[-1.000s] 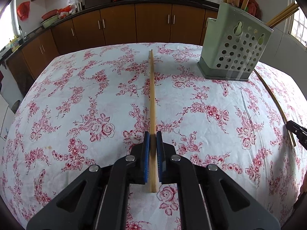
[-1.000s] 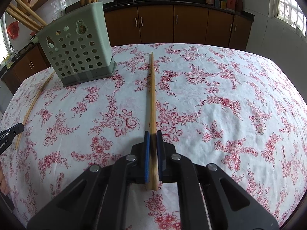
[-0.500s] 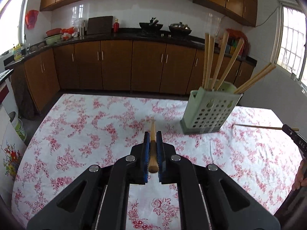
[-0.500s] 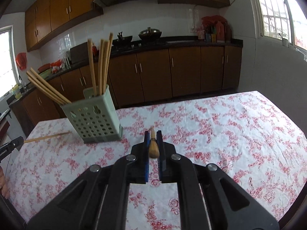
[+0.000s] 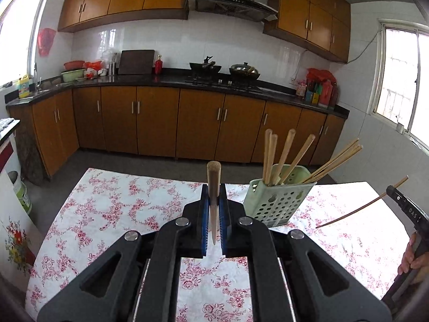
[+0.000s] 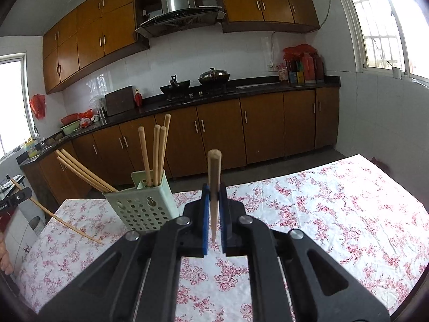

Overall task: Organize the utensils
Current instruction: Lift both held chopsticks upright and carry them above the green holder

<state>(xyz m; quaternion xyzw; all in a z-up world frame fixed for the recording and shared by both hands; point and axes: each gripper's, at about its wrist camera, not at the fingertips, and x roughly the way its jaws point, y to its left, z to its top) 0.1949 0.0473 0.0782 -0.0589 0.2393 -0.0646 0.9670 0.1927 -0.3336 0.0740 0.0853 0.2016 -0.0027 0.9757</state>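
Jaws of left gripper [image 5: 213, 209] clenched on wooden chopstick [image 5: 213, 187], lifted clear of floral tablecloth [image 5: 120, 209], thick end pointing away toward cabinets. Right gripper [image 6: 213, 209] likewise clamped on second chopstick [image 6: 214, 185], also off cloth. Green perforated holder [image 5: 278, 201] stands on table between both grippers, more chopsticks leaning inside. Hand [image 5: 410, 257] visible at right edge of left view.

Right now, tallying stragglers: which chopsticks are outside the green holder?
The chopstick in the left gripper and the one in the right gripper; others stand inside.
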